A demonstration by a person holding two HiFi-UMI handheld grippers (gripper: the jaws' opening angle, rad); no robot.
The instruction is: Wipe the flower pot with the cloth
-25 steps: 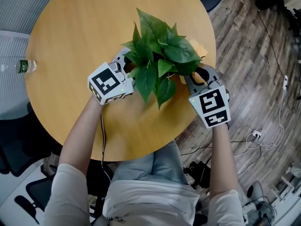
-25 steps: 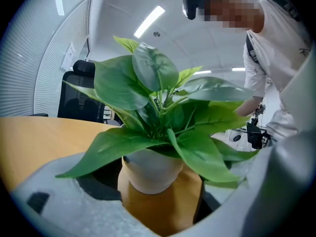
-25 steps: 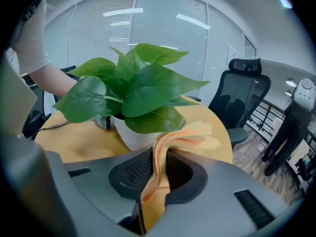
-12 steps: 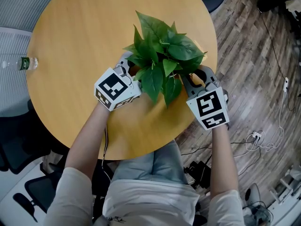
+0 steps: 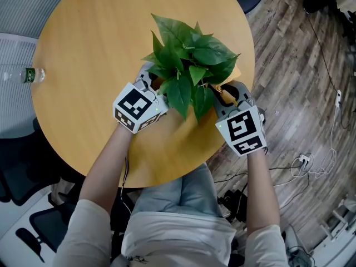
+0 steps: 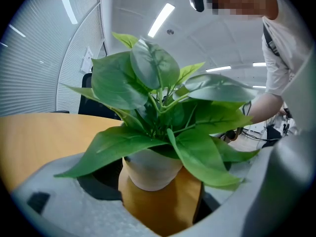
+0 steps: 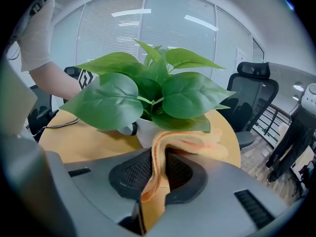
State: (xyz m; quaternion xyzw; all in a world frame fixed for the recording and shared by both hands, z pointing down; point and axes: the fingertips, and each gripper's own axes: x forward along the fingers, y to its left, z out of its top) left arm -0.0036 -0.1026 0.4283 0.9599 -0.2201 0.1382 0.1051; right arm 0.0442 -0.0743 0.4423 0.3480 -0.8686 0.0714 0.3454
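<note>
A leafy green plant [image 5: 189, 57] stands in a pale flower pot [image 6: 148, 171] on the round wooden table [image 5: 83, 43]. In the head view the leaves hide the pot. My left gripper [image 5: 149, 80] is at the pot's left side, with its jaws closed around the pot's body. My right gripper [image 5: 231, 92] is at the plant's right side, shut on an orange cloth [image 7: 157, 157]. The cloth runs from the jaws up to the pot [image 7: 144, 132], under the leaves.
A water bottle [image 5: 23, 75] lies at the table's far left edge. The table's right edge is just beyond my right gripper. Cables and a plug [image 5: 305, 161] lie on the wooden floor. An office chair [image 7: 252, 90] stands behind the table.
Both grippers have drawn in closer to the plant. The right one has moved left with the cloth, and the left one sits tighter against the pot.
</note>
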